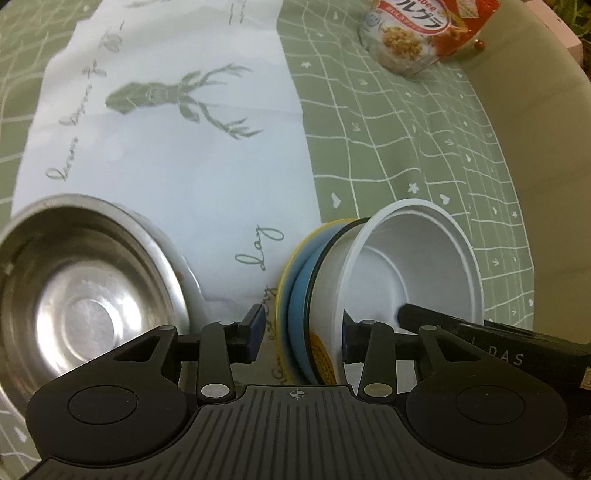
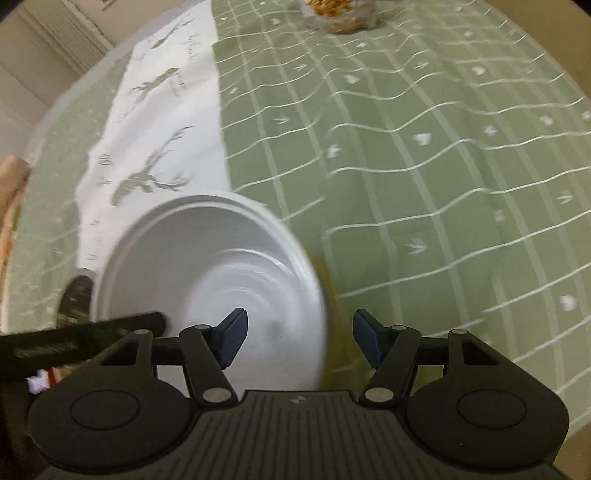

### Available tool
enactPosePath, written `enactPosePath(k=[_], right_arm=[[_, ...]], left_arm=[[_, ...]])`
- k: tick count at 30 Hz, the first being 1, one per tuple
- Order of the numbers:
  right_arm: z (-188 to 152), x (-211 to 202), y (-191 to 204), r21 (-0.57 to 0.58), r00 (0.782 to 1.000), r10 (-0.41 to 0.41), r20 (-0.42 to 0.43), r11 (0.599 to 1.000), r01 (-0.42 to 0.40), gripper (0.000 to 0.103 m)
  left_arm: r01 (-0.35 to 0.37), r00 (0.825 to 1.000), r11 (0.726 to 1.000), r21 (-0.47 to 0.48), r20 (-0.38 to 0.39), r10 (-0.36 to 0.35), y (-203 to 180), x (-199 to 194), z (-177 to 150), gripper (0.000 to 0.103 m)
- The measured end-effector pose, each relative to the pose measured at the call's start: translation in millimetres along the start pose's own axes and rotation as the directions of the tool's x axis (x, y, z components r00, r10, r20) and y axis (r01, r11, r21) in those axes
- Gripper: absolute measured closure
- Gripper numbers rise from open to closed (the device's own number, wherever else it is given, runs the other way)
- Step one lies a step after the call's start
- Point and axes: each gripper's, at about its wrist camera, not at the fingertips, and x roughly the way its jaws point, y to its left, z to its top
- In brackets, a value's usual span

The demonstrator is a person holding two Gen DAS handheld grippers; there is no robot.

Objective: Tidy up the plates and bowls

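**Green checked table, both tongs at the nested bowls**

Green checked cloth (image 1: 424, 155) covers the table, with a white runner (image 1: 177, 147) laid down it, printed with deer and looping script; I can read "Day" near its close end.

From here I see both my hands pitched steeply down at the surface. My left gripper (image 1: 301, 332) is released. Its jaws straddle the tipped stack, one pad outside the yellow-rimmed dish (image 1: 286, 266) with a sliver of runner showing between them, the other inside the white bowl (image 1: 406, 258). My right gripper (image 2: 299, 336) is also slack. One pad hangs inside the white bowl (image 2: 207, 258) and the other outside its wall, clear of it on both sides. In the left view its black finger reaches into that bowl, lettered "DAS".

The white bowl sits nested in a blue dish (image 1: 299, 295), which sits in the yellow-rimmed one, all leaning together at the runner's edge. An orange label on the white bowl's outside is too blurred to read.

Further left, on the runner's near end, stands a steel bowl (image 1: 85, 295), upright. Near the far edge lies a cereal bag (image 1: 413, 33) showing "bee" and "ルグラ".
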Motion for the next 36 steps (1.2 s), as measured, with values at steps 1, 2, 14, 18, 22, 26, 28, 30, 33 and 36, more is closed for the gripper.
enactPosePath(k=[1, 2, 14, 18, 22, 26, 28, 30, 33, 36], right_arm=[[1, 3, 1, 0.006, 1.000, 0.005, -0.005, 1.000, -0.005, 0.038], [3, 7, 2, 0.006, 1.000, 0.001, -0.008, 1.000, -0.001, 0.038], [8, 41, -13, 0.059, 0.994, 0.055, -0.093, 0.997, -0.050, 0.037], [10, 45, -23, 0.103, 0.990, 0.100, -0.104, 0.991, -0.089, 0.037], [11, 46, -29, 0.121, 0.988, 0.119, -0.102, 0.987, -0.107, 0.037], [14, 47, -32, 0.127, 0.989, 0.119, -0.092, 0.986, -0.107, 0.037], [17, 47, -32, 0.127, 0.989, 0.117, -0.089, 0.986, -0.105, 0.037], [18, 48, -31, 0.122, 0.989, 0.113, -0.092, 0.987, -0.102, 0.037], [18, 47, -27, 0.103, 0.990, 0.104, -0.092, 0.990, -0.095, 0.037], [18, 47, -27, 0.104, 0.990, 0.105, -0.093, 0.990, -0.095, 0.037]], left_arm=[[0.002, 1.000, 1.000, -0.002, -0.004, -0.002, 0, 2, 0, 0.060], [0.000, 1.000, 1.000, 0.000, -0.006, 0.000, 0, 3, 0, 0.060], [0.012, 0.999, 1.000, 0.010, -0.045, -0.012, -7, 20, 3, 0.059], [0.007, 0.999, 0.999, 0.033, -0.051, -0.006, -14, 21, 5, 0.055], [-0.009, 0.998, 0.998, 0.055, -0.065, 0.013, -23, 22, 9, 0.054], [-0.003, 0.997, 0.998, 0.068, -0.077, 0.008, -26, 23, 15, 0.054], [0.014, 0.996, 0.997, 0.070, -0.085, -0.008, -25, 24, 18, 0.053], [0.026, 0.995, 0.997, 0.067, -0.099, -0.020, -21, 25, 20, 0.053], [0.042, 0.993, 0.996, 0.080, -0.112, -0.033, -19, 28, 21, 0.052], [0.053, 0.993, 0.995, 0.084, -0.114, -0.043, -18, 27, 21, 0.052]])
